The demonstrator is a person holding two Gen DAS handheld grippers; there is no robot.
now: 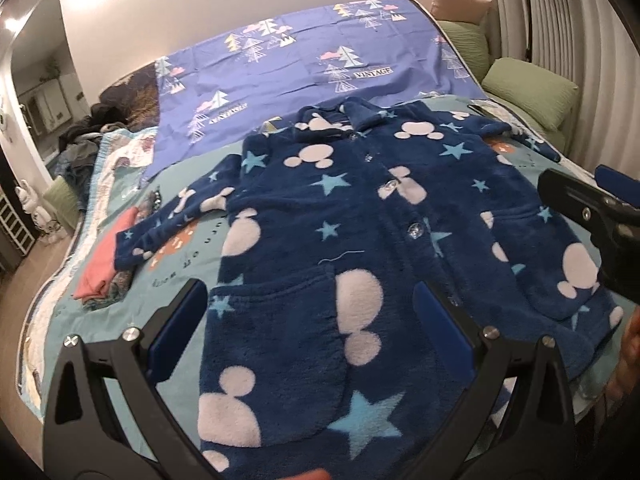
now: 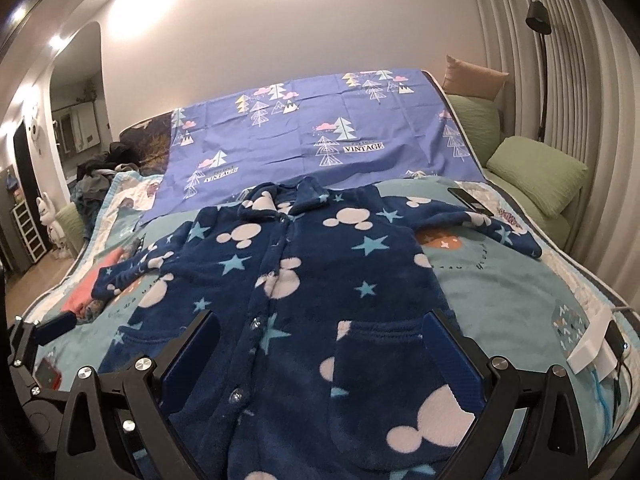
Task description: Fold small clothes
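Left wrist view first: your left gripper [image 1: 308,312] hangs with its blue pads spread wide above the hem of the navy fleece jacket [image 1: 352,216], gripping nothing. The jacket lies face up and buttoned on the teal quilt [image 1: 188,264], collar toward the far wall, both sleeves stretched out sideways. Its pocket sits right between your fingers. A folded coral garment [image 1: 98,268] lies on the quilt just beyond the sleeve cuff at the frame's left. Behind the collar, a purple sheet with tree prints [image 1: 296,60] covers the far half of the bed. Your right gripper [image 1: 592,216] enters from the right edge above the jacket's other side.

Right wrist view: your right gripper [image 2: 320,340] is likewise spread apart and empty, hovering over the jacket [image 2: 304,272] near the other pocket and the button line. Your left gripper [image 2: 44,330] shows at the left edge. Green pillows [image 2: 536,176] sit at the right, beside the bed.
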